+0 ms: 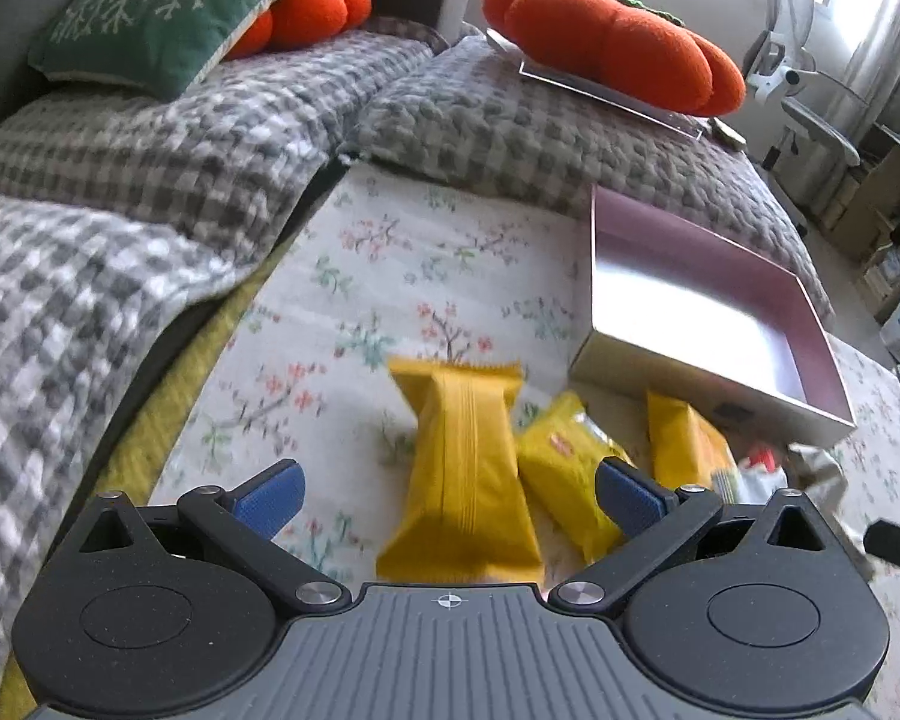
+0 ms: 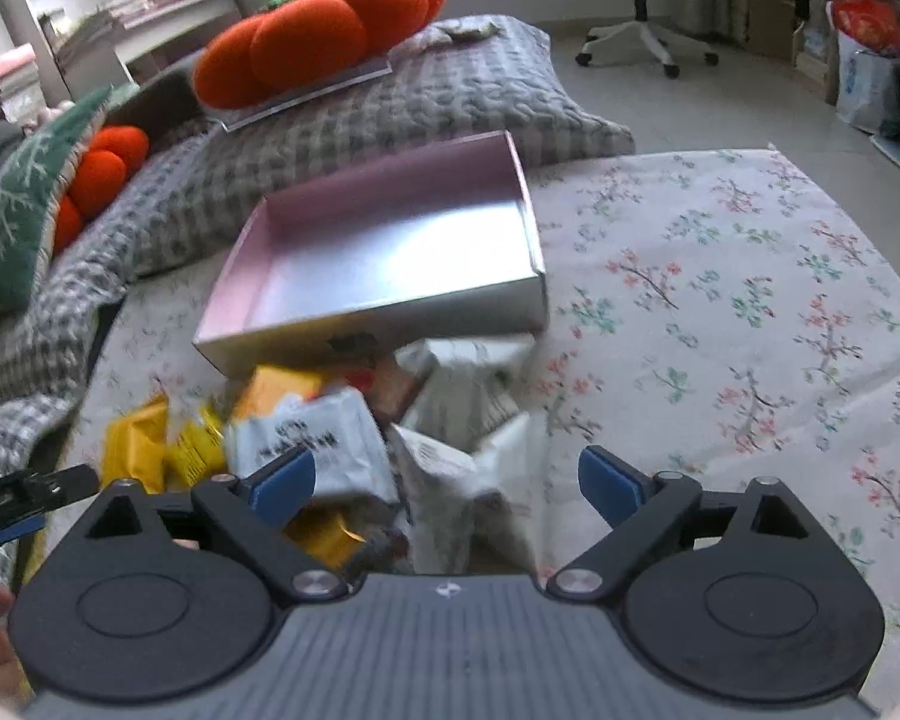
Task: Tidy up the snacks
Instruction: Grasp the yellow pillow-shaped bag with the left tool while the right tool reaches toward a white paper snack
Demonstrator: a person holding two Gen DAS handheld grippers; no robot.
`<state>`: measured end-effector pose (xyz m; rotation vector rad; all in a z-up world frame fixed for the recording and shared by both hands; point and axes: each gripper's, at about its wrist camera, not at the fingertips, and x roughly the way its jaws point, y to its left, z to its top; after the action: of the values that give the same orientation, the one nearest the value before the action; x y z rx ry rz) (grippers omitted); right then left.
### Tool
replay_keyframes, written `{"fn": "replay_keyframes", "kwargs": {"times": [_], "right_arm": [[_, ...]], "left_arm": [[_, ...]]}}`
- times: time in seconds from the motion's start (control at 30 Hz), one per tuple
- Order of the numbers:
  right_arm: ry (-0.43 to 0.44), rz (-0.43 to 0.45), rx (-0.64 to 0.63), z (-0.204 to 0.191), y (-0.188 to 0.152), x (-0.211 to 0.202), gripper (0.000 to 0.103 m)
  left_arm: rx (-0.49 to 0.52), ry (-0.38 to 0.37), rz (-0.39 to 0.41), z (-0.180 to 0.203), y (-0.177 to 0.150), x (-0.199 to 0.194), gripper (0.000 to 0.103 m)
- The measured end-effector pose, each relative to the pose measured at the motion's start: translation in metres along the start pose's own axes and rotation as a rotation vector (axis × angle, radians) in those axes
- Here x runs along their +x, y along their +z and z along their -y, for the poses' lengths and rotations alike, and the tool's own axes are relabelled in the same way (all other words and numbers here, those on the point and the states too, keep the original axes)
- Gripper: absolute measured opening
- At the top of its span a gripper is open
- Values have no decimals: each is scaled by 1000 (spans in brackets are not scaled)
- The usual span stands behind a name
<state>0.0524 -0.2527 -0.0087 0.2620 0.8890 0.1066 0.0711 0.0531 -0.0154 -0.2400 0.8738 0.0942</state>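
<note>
Snack packets [image 2: 330,420] lay heaped on the floral cloth [image 2: 750,276] against the near wall of the pink box [image 2: 390,252]. Left tongs [image 1: 450,495] stood spread over a yellow packet [image 1: 462,468]; right tongs [image 2: 447,480], spread, pinched nothing.

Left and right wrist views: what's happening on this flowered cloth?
A person holding two grippers is sorting a heap of snack packets in front of an empty pink-lined shallow box on the floral cloth. The left gripper is open around a yellow wrapped snack packet, not pressing it. The right gripper is open over white snack packets. Nothing is in the box yet.
</note>
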Motion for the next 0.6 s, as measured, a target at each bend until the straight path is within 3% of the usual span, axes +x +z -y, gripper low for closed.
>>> {"fn": "replay_keyframes", "kwargs": {"times": [0.27,0.37,0.5,0.6], "right_arm": [[-55,26,-65,-11,6,10,90],[-42,41,-88,-15,8,11,89],[-100,50,-142,-21,7,13,89],[-114,30,-114,-14,6,16,89]], "left_arm": [[1,20,-48,-1,-1,33,102],[-2,1,-70,-3,-3,39,101],[11,-2,-60,-4,-6,40,101],[-3,-15,-81,-5,-9,45,101]]}}
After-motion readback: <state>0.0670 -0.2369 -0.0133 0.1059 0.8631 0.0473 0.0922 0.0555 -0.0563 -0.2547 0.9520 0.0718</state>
